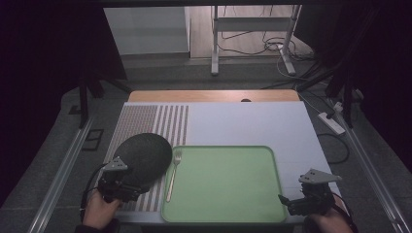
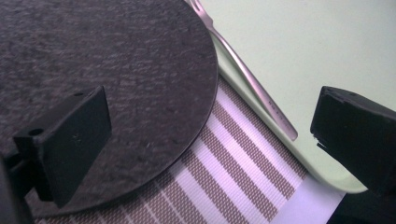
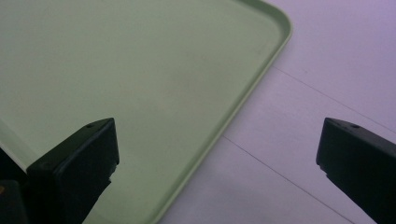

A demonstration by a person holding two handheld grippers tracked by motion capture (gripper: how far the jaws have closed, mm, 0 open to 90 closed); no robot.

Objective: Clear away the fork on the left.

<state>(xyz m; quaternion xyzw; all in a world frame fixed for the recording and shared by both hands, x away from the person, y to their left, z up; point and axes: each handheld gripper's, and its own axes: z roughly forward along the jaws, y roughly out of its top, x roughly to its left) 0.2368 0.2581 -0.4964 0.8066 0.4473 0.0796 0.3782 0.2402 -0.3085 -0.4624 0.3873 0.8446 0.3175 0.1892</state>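
White counter carries a flat pale green plastic tray, a silver metal fork on its left rim, beside a round dark slate plate. Left tool and right tool both gape, empty.

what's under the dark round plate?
The dark round plate lies on the striped placemat, its right edge overlapping the green tray rim beside the fork. Anything beneath its middle is covered.
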